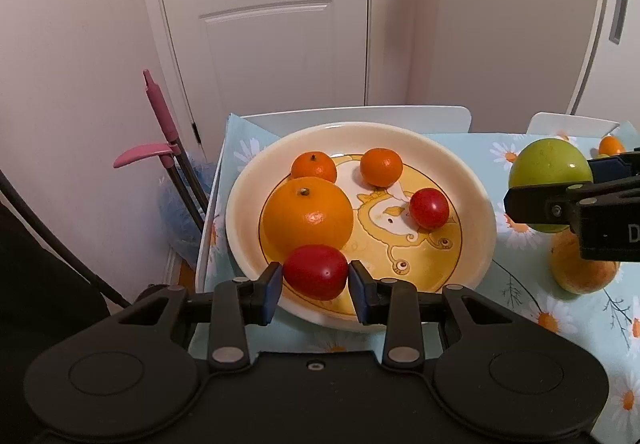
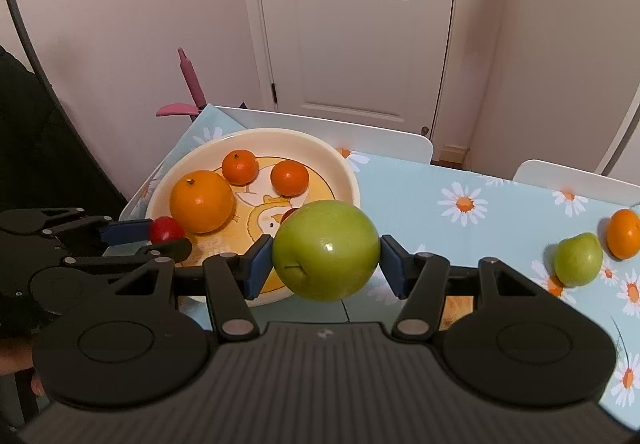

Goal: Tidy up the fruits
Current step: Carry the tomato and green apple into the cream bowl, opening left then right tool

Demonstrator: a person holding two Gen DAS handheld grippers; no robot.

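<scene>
Pink-handled tool (image 1: 160, 116) stands at far left against the wall, beside the counter (image 2: 420, 200) with its daisy-print cloth.

Plate (image 1: 460, 172) sits at the counter's left end, cream rim, yellow cartoon print. On it: big orange (image 1: 307, 214) at left, stem end facing up and slightly away; two small mandarins (image 1: 314, 166) (image 1: 381, 167) side by side behind it; a red fruit (image 1: 429, 209) right of centre, oval, long axis tilted.

Left gripper (image 1: 316, 280) – its jaws flank a second red fruit (image 1: 316, 271) at the plate's near rim. Fruit is oval, long axis running roughly across between the pads. Slivers of gap show at both pads, so the jaws look just apart from it, not pressing; fruit touches the big orange behind it and seems to rest on the plate.

Right gripper (image 2: 326, 264) – jaws clamped on a large green apple (image 2: 326, 249), held above the plate's right edge and the counter. Apple's stem points toward the camera and down-left.

Farther right on the counter: small green apple (image 2: 578, 259) just beside another mandarin (image 2: 623, 233). A yellow-orange fruit (image 1: 584, 268) lies on the cloth below the right gripper in the left view.
</scene>
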